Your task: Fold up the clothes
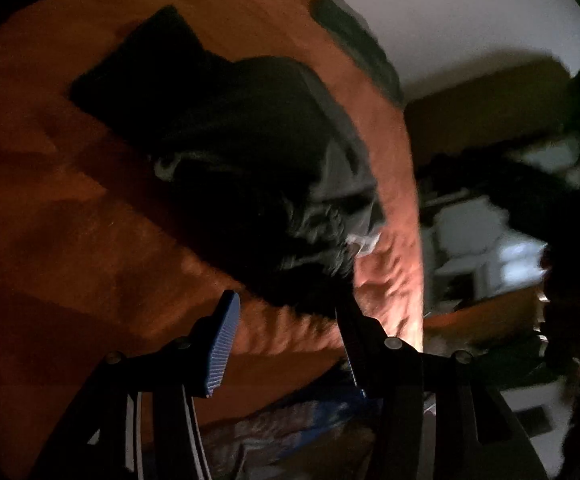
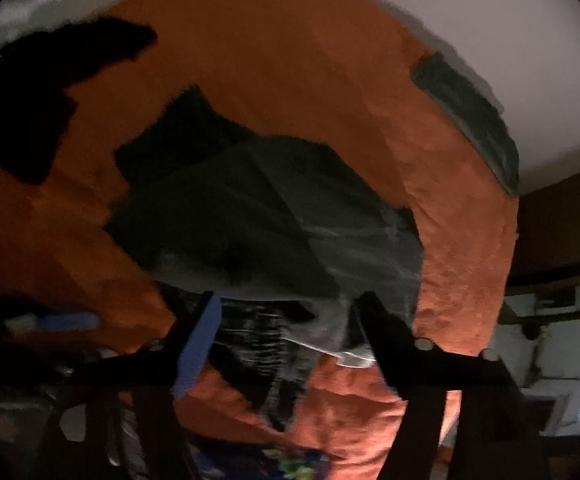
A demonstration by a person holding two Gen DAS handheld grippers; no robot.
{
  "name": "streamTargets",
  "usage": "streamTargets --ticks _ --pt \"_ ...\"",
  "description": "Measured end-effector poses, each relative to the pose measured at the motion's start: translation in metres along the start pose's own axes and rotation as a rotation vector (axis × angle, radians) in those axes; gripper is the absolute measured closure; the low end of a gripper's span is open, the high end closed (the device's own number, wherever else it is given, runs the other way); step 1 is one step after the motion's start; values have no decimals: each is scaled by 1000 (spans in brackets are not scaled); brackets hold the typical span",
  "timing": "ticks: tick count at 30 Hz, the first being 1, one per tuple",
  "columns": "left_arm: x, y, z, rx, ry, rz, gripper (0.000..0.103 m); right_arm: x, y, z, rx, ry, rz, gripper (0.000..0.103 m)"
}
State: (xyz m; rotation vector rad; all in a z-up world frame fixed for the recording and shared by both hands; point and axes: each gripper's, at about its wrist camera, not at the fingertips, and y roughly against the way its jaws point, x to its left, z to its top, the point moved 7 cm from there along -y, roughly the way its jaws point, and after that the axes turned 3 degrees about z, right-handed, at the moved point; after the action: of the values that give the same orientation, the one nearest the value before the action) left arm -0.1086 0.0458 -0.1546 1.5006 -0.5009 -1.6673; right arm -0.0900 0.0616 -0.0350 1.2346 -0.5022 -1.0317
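Right tongs (image 2: pixel 285 328) gape over dark garment (image 2: pixel 225 208); left view shows clutter (image 1: pixel 486 240)

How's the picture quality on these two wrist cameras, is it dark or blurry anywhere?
Left wrist view: dim, the dark garment nearly black against the orange blanket, motion blur smearing the room at right. Right wrist view: also dim and smeared, fisheye bending the blanket's edge; the left hand-held gripper shows sharpest.

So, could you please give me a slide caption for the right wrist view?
Open right tool poised over a dark garment lying on an orange cover.
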Motion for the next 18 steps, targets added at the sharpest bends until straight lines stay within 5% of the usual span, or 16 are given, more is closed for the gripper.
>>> streamTargets --ticks 3,9,13,18 --pt "-3 -7 -3 1 -15 21 51 11 11 -27 -128 -117 22 22" --pt "-5 -22 -5 -2 -16 46 48 -2 -16 -115 -81 -304 1 21" --pt "-6 -33 -6 -4 -17 63 47 -51 -33 -137 -101 -502 5 21" --pt "-5 -40 -4 -52 2 45 47 -81 -52 -149 -102 -415 -127 21"
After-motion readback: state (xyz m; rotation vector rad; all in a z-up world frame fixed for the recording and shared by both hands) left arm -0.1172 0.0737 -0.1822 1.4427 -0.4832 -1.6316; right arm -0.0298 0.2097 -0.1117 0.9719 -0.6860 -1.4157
